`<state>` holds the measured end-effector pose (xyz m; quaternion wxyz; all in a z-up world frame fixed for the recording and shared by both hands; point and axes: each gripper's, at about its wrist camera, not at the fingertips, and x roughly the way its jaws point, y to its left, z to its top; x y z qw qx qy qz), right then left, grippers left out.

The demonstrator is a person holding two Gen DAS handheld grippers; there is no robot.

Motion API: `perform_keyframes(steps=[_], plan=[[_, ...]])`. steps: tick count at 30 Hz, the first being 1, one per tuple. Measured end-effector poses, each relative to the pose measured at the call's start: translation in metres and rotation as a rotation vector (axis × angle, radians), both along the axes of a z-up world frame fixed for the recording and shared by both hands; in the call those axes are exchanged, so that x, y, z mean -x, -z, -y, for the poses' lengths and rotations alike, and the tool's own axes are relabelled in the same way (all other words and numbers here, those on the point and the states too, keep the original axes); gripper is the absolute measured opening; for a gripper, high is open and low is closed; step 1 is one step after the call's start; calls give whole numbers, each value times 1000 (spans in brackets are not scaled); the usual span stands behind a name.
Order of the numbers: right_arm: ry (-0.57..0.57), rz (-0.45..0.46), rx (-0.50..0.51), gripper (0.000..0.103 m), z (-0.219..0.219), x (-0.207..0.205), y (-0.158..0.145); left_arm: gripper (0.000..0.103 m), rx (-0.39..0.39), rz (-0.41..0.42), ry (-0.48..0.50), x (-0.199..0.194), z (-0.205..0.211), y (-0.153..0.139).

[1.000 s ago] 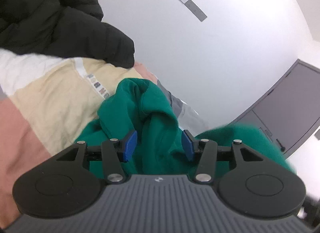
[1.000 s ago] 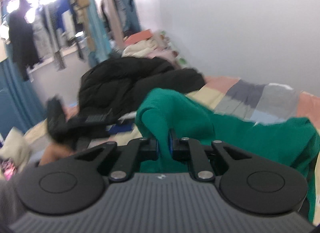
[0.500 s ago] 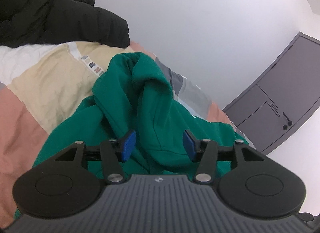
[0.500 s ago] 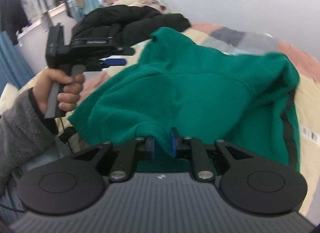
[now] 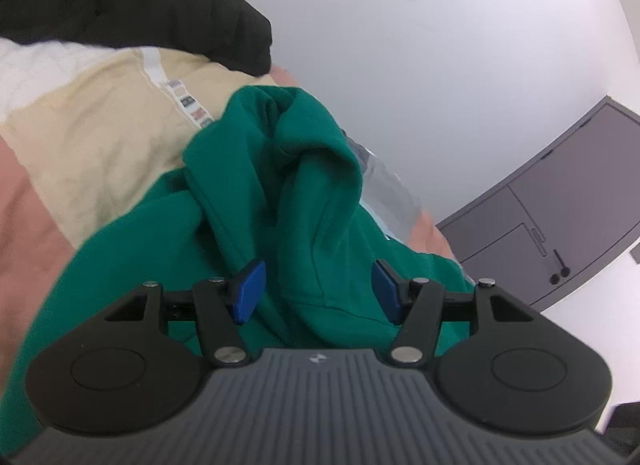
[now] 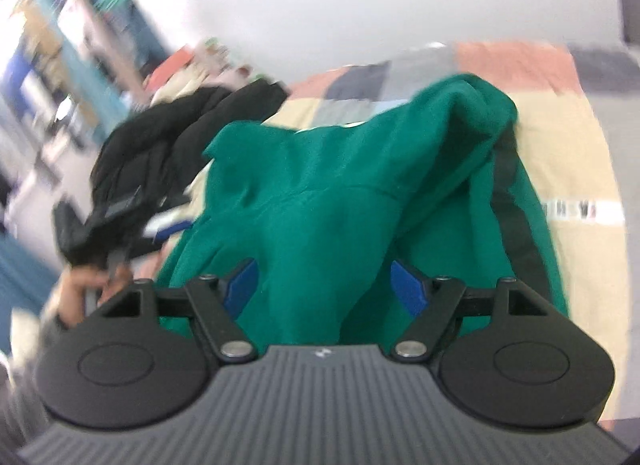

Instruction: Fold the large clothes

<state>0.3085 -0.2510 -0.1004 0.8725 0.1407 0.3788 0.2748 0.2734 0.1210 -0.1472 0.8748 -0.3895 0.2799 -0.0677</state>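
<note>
1. Releasing is the step in hand: the right gripper point(image 6: 322, 285) has just been opening, its jaws now spread with the green hoodie point(image 6: 340, 201) bunched between them but unpinched.
2. The left gripper point(image 5: 316, 291) has also just been opening and stands spread over a raised green fold point(image 5: 296, 169) just ahead of its pads.
3. The hoodie lies heaped on the patchwork bedspread point(image 5: 92, 145), beyond both grippers.
4. To do this well, I judge, draw the fingers clear without snagging cloth, then re-grip at an edge and flatten the hump.
</note>
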Motion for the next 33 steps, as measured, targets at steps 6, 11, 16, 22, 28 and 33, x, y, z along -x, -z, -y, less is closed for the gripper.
perform_keyframes(steps=[6, 11, 16, 22, 28, 33], plan=[[222, -141, -162, 76, -2, -59, 49, 64, -7, 16, 46, -18, 10, 11], [248, -146, -159, 74, -15, -89, 64, 64, -95, -12, 82, -47, 25, 21], [181, -136, -86, 45, -31, -110, 69, 47, -124, -38, 89, -77, 30, 30], [118, 9, -102, 18, -43, -124, 43, 11, -93, 100, 104, -87, 20, 3], [109, 152, -132, 16, -50, -157, 1, 11, -44, 182, 31, -116, 3, -28], [143, 162, -158, 16, -48, -186, 2, 11, -156, 171, 31, -149, 8, -34]])
